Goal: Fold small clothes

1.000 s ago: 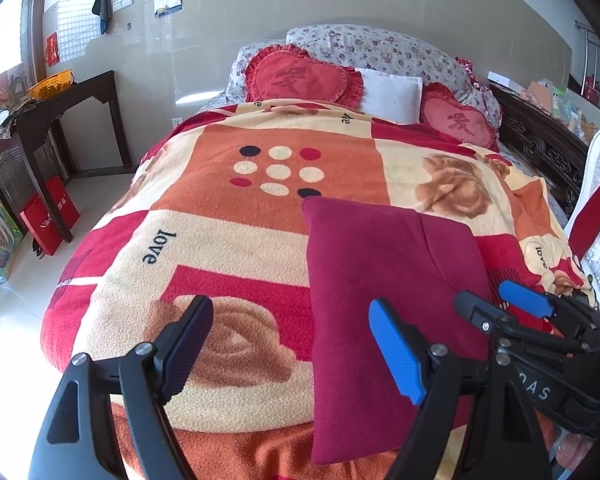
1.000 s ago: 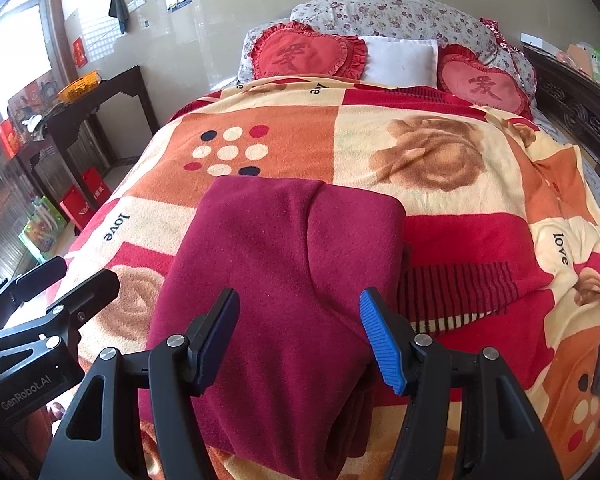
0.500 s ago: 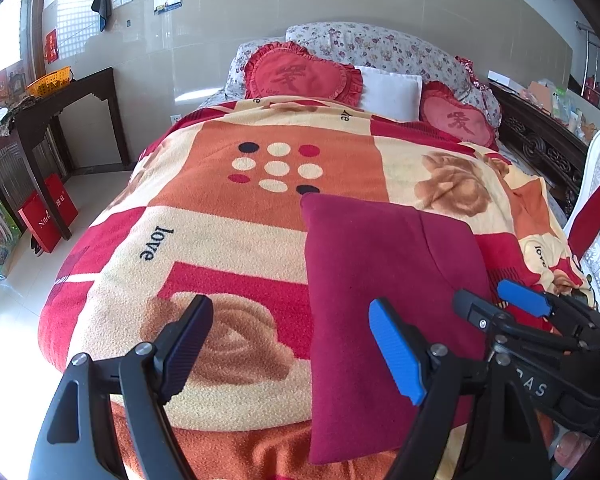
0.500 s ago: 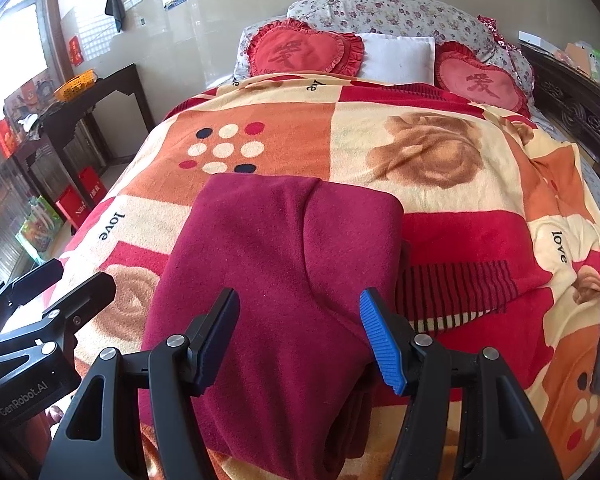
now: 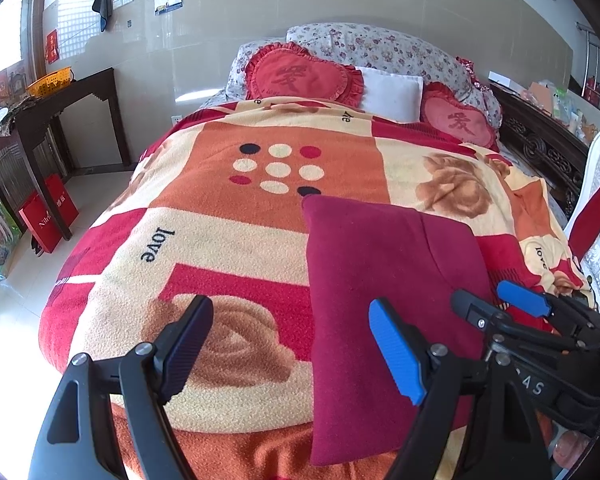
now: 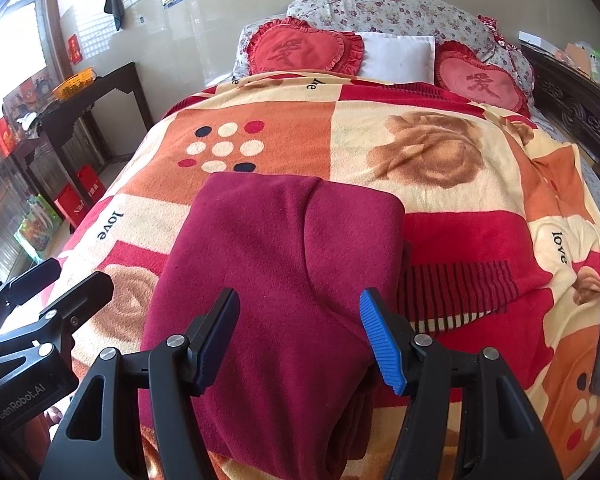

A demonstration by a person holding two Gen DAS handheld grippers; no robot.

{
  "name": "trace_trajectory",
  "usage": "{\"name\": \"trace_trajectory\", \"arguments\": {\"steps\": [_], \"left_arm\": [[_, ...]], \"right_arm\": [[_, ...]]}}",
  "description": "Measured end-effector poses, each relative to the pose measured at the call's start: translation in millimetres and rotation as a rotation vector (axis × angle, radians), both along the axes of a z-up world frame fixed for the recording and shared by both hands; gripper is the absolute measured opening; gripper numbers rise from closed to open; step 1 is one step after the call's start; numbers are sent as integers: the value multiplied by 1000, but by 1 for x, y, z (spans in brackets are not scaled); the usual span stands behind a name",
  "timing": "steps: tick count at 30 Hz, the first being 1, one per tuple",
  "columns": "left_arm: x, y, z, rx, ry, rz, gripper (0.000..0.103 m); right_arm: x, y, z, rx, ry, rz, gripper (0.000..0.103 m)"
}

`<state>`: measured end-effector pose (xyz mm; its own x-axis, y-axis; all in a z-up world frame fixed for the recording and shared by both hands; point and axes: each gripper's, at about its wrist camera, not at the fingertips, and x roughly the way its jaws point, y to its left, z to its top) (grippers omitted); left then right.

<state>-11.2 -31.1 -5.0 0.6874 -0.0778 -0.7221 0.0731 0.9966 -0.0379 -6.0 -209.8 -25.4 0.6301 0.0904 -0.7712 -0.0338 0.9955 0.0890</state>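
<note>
Near the foot edge of the bed (image 6: 440, 148), on the patterned blanket, a maroon garment (image 6: 284, 264) is laid as a neat rectangle, already doubled, with stacked layers showing at its near right side. The right gripper (image 6: 300, 340) is held above its near end with fingers apart and nothing clamped between them. The left gripper (image 5: 292, 352) is held wide open over the blanket just left of the garment's left edge, gripping nothing. If a further fold is judged necessary, both near corners should be pinched through all layers together and carried evenly toward the far edge, so the stack is not skewed. "love" is printed on the blanket (image 5: 158, 246); "GenRobot.AI" is read on the left gripper's body in the right wrist view; "Nilr…" is partly legible on a red bag (image 5: 50, 216) on the floor.
</note>
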Motion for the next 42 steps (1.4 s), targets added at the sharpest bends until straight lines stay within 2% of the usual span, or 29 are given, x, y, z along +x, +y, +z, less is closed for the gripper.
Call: {"name": "trace_trajectory", "arguments": {"steps": [17, 33, 42], "left_arm": [[8, -14, -3, -1, 11, -2, 84], [10, -18, -3, 10, 10, 1, 84], [12, -14, -2, -14, 6, 4, 84]], "right_arm": [[1, -10, -1, -20, 22, -54, 44], [1, -14, 1, -8, 25, -53, 44], [1, -11, -1, -4, 28, -47, 44]]}}
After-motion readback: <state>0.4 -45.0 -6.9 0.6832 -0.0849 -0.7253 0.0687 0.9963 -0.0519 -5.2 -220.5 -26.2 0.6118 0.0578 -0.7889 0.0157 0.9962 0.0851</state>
